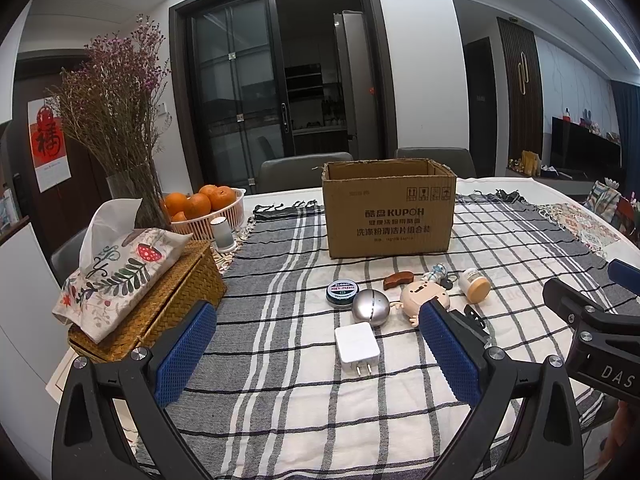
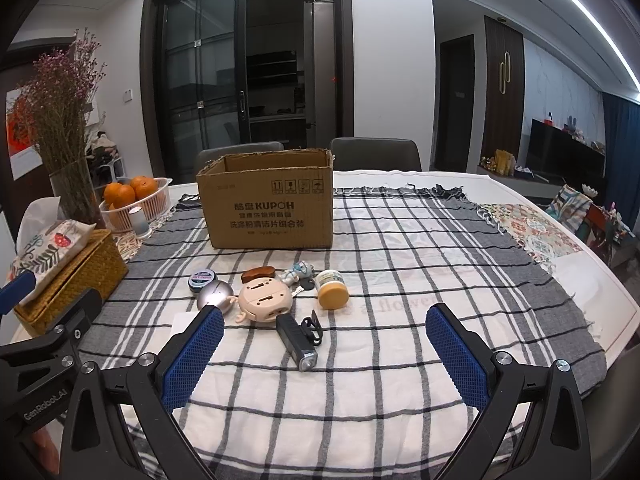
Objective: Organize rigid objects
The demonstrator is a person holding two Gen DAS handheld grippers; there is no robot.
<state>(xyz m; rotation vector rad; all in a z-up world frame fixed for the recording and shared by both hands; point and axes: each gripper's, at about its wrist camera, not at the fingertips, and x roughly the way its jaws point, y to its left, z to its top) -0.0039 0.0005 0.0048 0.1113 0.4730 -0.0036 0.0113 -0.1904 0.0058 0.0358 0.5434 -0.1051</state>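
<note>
An open-topped cardboard box [image 1: 390, 212] stands mid-table. In front of it lie a black tin [image 1: 341, 292], a silver round case [image 1: 371, 307], a white charger [image 1: 357, 346], a brown wooden piece [image 1: 398, 280], a pink toy [image 2: 264, 300], an astronaut keychain [image 2: 298, 272], a yellow-lidded jar [image 2: 332, 290] and a black flashlight [image 2: 298, 340]. My left gripper [image 1: 318, 354] hangs open just short of the charger. My right gripper [image 2: 326, 354] is open too, with the flashlight lying just ahead between its fingers. Neither holds anything.
A checked cloth [image 2: 400, 280] covers the round table. At the left stand a wicker box [image 1: 172, 304] with a tissue pack, a basket of oranges [image 1: 208, 212], a small white cup [image 1: 223, 234] and a vase of dried flowers [image 1: 132, 184]. Two chairs stand behind the cardboard box.
</note>
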